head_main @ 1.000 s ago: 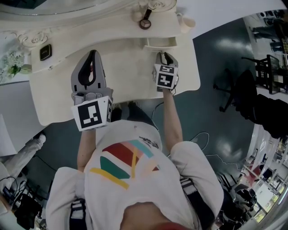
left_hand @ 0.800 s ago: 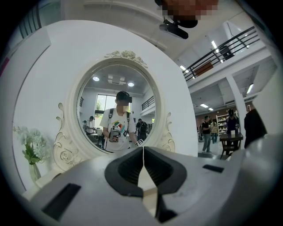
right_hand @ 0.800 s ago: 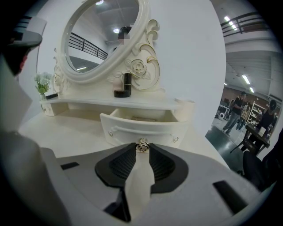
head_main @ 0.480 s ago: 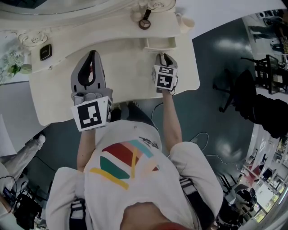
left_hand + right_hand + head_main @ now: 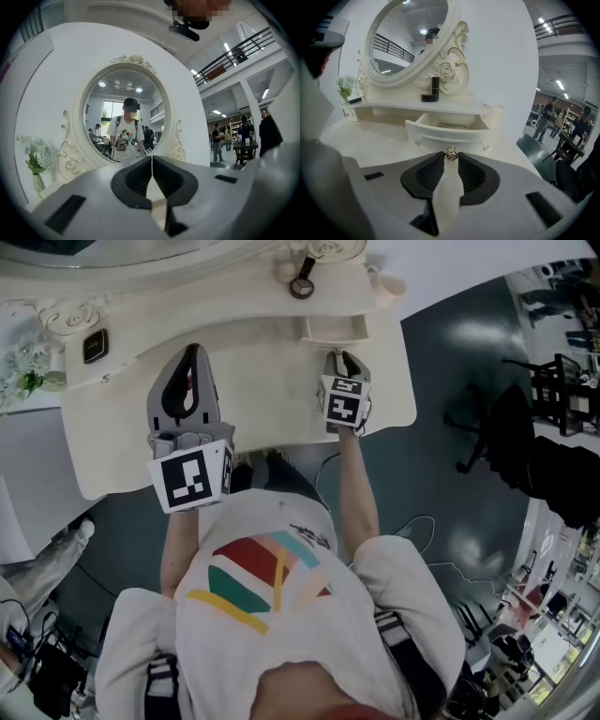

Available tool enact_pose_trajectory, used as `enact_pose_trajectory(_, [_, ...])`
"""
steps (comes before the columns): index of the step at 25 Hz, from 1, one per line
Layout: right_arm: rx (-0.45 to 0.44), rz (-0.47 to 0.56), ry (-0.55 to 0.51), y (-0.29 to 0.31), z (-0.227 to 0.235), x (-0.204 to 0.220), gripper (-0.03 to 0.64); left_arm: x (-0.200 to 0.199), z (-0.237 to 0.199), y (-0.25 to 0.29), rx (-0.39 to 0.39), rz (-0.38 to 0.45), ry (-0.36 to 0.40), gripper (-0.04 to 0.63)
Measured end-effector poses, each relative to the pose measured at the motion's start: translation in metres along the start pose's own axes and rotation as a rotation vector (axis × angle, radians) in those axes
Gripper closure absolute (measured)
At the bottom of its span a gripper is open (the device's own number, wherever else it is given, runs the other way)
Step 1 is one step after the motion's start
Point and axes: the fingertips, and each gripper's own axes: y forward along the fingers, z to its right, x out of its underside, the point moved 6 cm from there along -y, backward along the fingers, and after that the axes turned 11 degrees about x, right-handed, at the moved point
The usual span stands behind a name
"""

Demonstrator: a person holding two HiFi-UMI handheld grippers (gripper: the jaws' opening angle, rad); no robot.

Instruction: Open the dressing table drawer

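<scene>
Dressing table drawer point(image 5: 449, 132) pulled open at the counter's point(image 5: 272, 390) back, something flat inside, shown only by right gripper view, right tongs point(image 5: 450, 159) clamped on its knob point(image 5: 450, 153), left tongs point(image 5: 151, 159) closed empty, facing oval mirror point(image 5: 124, 117)

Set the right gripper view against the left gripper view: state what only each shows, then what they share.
Only the right gripper view: the open drawer, its knob clamped at the right gripper's jaw tips, and a dark bottle. Only the left gripper view: the left gripper with jaws shut on nothing, and the person's printed shirt reflected in the glass. Both: the oval mirror, the white flowers and bystanders in the hall behind.
</scene>
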Motion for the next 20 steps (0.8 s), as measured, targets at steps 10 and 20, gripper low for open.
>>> enact_pose_trajectory(10, [-0.004, -0.001, 0.008, -0.0026, -0.001, -0.001, 0.534, 0.0, 0.0009, -0.0012, -0.002, 0.002, 0.002, 0.588])
enact_pose_trajectory(20, [0.002, -0.012, -0.001, -0.0014, 0.0019, 0.0051, 0.534, 0.0002, 0.0, -0.0004, -0.002, 0.008, 0.003, 0.588])
